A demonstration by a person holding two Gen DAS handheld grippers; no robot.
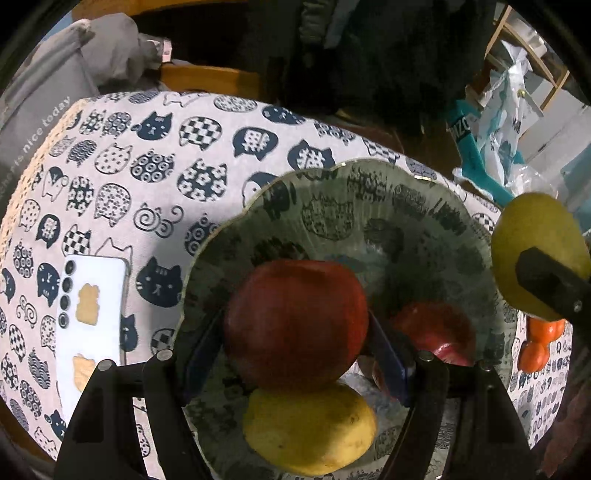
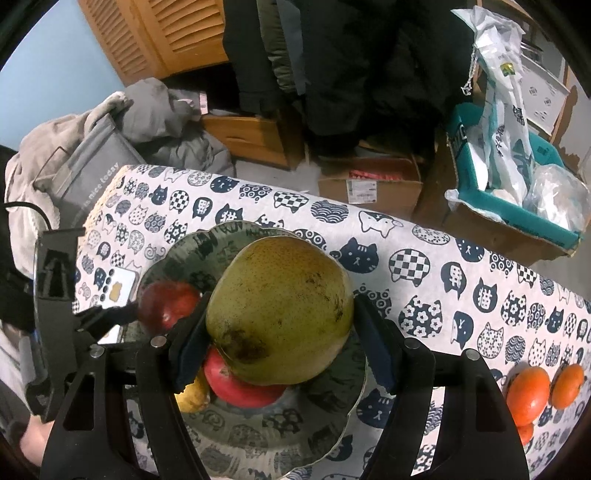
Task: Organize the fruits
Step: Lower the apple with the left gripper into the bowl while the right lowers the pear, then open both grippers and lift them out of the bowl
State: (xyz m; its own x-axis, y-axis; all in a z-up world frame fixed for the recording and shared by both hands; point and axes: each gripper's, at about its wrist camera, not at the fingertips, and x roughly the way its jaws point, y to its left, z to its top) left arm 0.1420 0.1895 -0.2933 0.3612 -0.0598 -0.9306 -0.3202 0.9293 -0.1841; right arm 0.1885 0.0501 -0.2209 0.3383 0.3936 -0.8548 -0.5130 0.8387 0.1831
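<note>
Red apple (image 1: 295, 321) clamped in left gripper (image 1: 295, 332); green pear (image 2: 279, 310) in right gripper (image 2: 280, 332)

A lived-in home, likely a bedroom or spare room. A cat-print tablecloth (image 2: 424, 266) covers the table, with a louvered wooden cabinet (image 2: 159, 33) and drawers (image 2: 251, 138) behind. Dark coats (image 2: 351, 66) hang above cardboard boxes (image 2: 369, 184), and crumpled grey clothes (image 2: 155, 118) lie heaped nearby.

I see a white tablecloth (image 2: 424, 236) printed with navy cat heads under a grey-green glass plate (image 1: 388, 192). A red apple (image 1: 295, 325) sits at its centre, a yellow-green pear (image 2: 277, 314) at three o'clock.
</note>
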